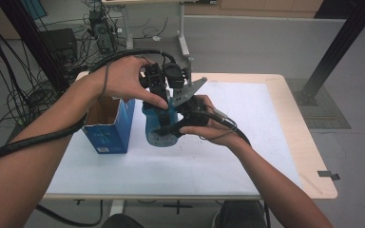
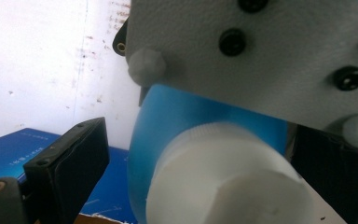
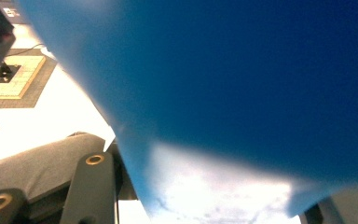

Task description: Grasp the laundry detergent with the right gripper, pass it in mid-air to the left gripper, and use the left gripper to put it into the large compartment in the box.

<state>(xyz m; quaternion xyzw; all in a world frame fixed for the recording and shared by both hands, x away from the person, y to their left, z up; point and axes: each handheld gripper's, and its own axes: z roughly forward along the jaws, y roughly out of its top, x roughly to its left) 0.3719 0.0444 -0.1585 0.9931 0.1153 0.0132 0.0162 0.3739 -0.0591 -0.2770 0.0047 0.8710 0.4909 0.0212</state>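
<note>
From above we look forward and down on the counter (image 1: 247, 156); both gripper views press close against the blue bottle (image 2: 177, 116).

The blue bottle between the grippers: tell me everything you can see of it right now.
The blue bottle looks like glossy plastic with a ribbed white screw cap, still on. It stands on the white table beside the open blue carton. The right gripper is shut on its body; the left gripper sits over the cap, its jaws either side, contact unclear.
</note>
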